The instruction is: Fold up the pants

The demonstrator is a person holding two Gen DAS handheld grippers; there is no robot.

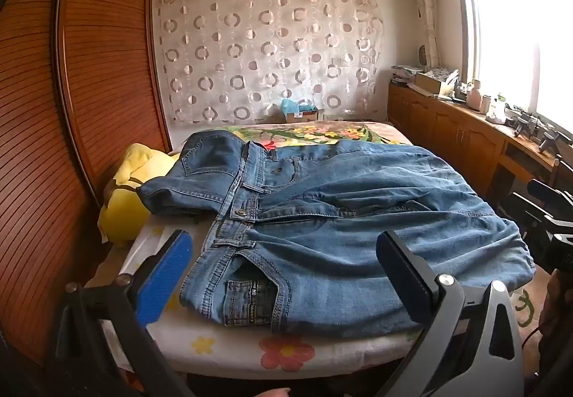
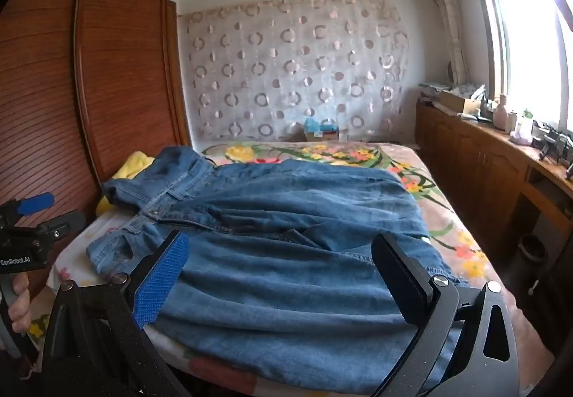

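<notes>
Jeans [image 1: 322, 218] on the bed [image 1: 286, 354] look heavy, limp denim. Both claws, left claw [image 1: 286, 275] and right claw [image 2: 279, 275], are released; grip the thick waistband [image 1: 240, 203]

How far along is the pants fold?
Done: the jeans lie on the bed, legs apparently doubled back once. In hand: nothing; the left gripper and right gripper hover open above the denim. Left: waistband end still unfolded; final folds remain.
</notes>
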